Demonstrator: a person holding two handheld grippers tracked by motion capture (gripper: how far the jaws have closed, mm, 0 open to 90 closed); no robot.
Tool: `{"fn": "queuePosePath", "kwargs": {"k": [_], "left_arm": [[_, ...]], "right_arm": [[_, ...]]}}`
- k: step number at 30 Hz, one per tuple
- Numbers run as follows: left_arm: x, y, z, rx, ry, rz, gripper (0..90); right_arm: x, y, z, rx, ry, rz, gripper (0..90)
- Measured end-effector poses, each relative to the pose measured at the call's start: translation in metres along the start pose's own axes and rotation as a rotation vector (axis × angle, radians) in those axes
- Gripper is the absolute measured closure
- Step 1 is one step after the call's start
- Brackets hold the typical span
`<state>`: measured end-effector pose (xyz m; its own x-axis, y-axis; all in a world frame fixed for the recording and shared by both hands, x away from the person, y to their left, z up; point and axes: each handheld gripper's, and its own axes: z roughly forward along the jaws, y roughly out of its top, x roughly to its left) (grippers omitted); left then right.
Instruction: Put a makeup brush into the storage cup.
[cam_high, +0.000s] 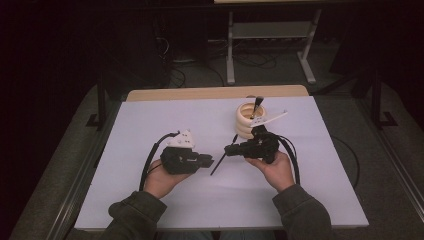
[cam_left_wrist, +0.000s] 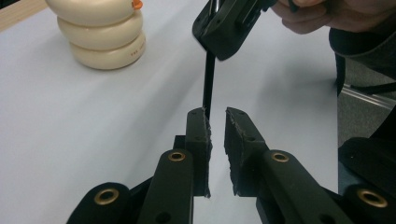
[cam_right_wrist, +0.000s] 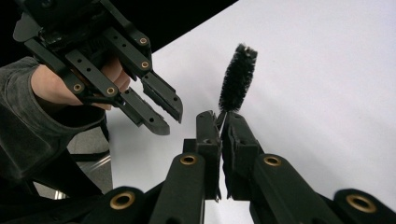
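Black left gripper (cam_high: 209, 161) with brass rivets, black right gripper (cam_high: 227, 149), trailing cables, grey-green sleeves (cam_high: 135, 210)

Surroundings of the white-topped table

A white sheet (cam_high: 150, 200) covers the table, leaving a strip of pale wooden edge (cam_high: 200, 93) bare along the far side, in the upper middle of the frame. Grey carpet (cam_high: 395, 170) flanks the table left and right. At top centre stands a light grey metal frame (cam_high: 230, 50) on two legs, with dark cables (cam_high: 250, 62) lying on the floor between them. A black post (cam_high: 101, 100) rises at the table's upper left corner.
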<state>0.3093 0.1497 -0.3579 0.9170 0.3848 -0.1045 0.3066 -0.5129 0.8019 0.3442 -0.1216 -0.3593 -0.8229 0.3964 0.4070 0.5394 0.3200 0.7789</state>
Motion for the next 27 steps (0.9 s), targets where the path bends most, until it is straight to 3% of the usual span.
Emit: {"fn": "queuePosePath", "kwargs": {"k": [11,27], "left_arm": [[0.002,-0.011,-0.01,-0.005,0.015,-0.037,74.1],[0.001,-0.037,-0.023,0.006,0.079,-0.079,66.6]], "right_arm": [[0.001,0.004,-0.013,0.025,-0.062,-0.016,84.7],[0.0,0.01,-0.03,0.042,-0.118,-0.022,84.7]]}}
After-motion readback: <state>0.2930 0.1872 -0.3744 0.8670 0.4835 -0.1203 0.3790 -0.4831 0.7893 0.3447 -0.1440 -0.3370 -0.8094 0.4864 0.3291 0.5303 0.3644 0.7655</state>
